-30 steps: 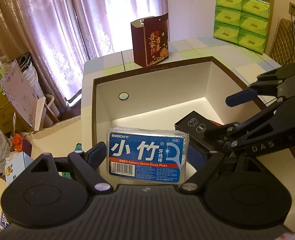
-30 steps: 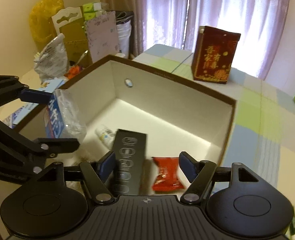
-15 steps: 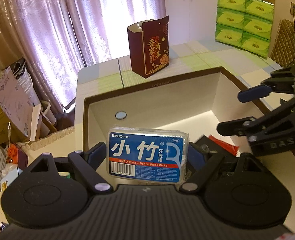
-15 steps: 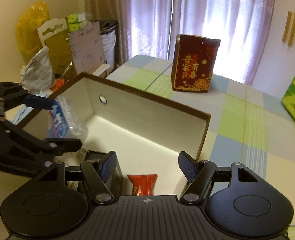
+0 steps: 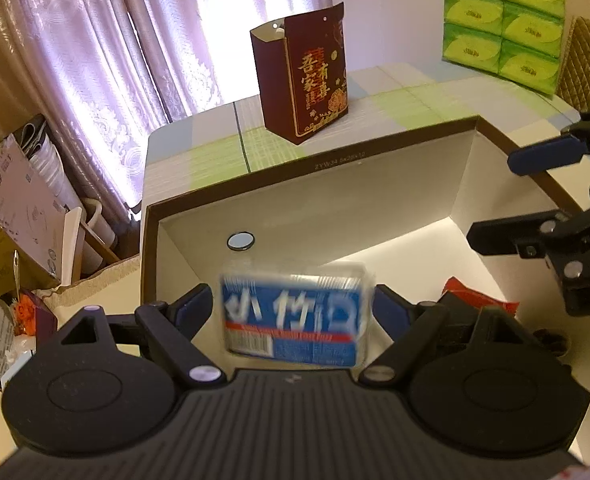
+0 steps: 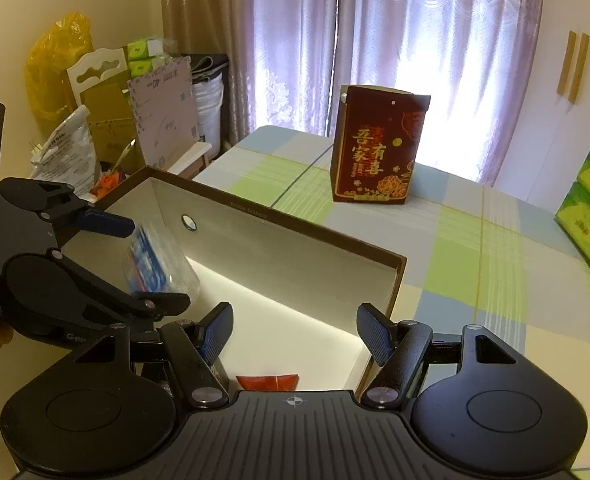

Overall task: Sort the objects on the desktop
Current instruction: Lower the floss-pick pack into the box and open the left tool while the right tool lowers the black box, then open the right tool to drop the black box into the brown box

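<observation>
A blue dental floss box shows blurred between the fingers of my left gripper, loose and dropping over the open brown cardboard box. The gripper itself is sharp and open. From the right wrist view the same floss box tilts between the left gripper's fingers above the cardboard box. My right gripper is open and empty over the box's near right part; it also enters the left wrist view as the right gripper. A red packet lies on the box floor.
A maroon paper bag stands on the checked tablecloth behind the box. Green tissue packs are stacked at the far right. Cartons, bags and papers crowd the floor to the left of the table.
The floss box, sharp and firmly held before, is now blurred and slipping down from the left gripper. Both grippers have drawn back and up from the box; the right one now sits near its corner.
</observation>
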A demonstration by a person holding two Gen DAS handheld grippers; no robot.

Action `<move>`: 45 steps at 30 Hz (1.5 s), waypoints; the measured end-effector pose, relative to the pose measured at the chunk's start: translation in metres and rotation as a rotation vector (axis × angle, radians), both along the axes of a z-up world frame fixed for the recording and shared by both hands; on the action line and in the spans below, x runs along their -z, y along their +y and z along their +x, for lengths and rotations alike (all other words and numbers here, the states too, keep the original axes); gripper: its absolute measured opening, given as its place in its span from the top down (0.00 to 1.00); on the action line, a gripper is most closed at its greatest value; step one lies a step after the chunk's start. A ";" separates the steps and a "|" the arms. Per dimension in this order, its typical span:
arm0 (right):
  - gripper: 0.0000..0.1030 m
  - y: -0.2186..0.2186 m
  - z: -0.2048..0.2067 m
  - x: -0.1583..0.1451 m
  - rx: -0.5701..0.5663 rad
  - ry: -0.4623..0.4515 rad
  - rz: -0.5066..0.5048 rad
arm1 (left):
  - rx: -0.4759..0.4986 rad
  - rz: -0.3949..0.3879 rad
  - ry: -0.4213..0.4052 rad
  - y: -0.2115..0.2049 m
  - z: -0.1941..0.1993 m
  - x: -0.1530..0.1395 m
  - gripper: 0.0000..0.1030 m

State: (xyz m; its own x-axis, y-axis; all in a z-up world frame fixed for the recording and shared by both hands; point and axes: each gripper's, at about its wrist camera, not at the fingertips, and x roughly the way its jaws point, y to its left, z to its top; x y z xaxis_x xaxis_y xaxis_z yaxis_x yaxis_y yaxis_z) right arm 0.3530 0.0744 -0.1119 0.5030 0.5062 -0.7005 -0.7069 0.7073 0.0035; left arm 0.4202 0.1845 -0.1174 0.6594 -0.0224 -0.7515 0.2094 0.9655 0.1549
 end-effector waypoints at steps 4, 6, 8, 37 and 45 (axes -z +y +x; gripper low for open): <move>0.35 -0.001 0.000 0.000 -0.002 -0.003 0.001 | -0.016 -0.017 0.000 0.002 -0.002 -0.003 0.18; 0.35 -0.001 -0.001 0.000 -0.002 -0.002 0.001 | -0.021 -0.012 -0.004 0.002 -0.005 -0.006 0.18; 0.35 -0.001 -0.001 0.000 -0.001 -0.001 0.004 | -0.027 -0.015 -0.009 0.003 -0.009 -0.009 0.18; 0.10 -0.033 -0.056 -0.027 -0.049 0.015 0.084 | -0.219 -0.144 -0.065 0.009 -0.108 -0.076 0.09; 0.05 -0.046 -0.086 -0.036 -0.080 -0.001 0.077 | -0.271 -0.158 -0.080 0.003 -0.145 -0.093 0.08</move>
State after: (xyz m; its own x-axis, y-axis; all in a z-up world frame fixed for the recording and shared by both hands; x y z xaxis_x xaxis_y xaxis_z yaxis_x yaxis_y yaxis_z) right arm 0.2668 0.0284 -0.0758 0.4596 0.5969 -0.6576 -0.7611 0.6463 0.0547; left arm 0.2748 0.1872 -0.0245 0.7142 0.0498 -0.6982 -0.0657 0.9978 0.0039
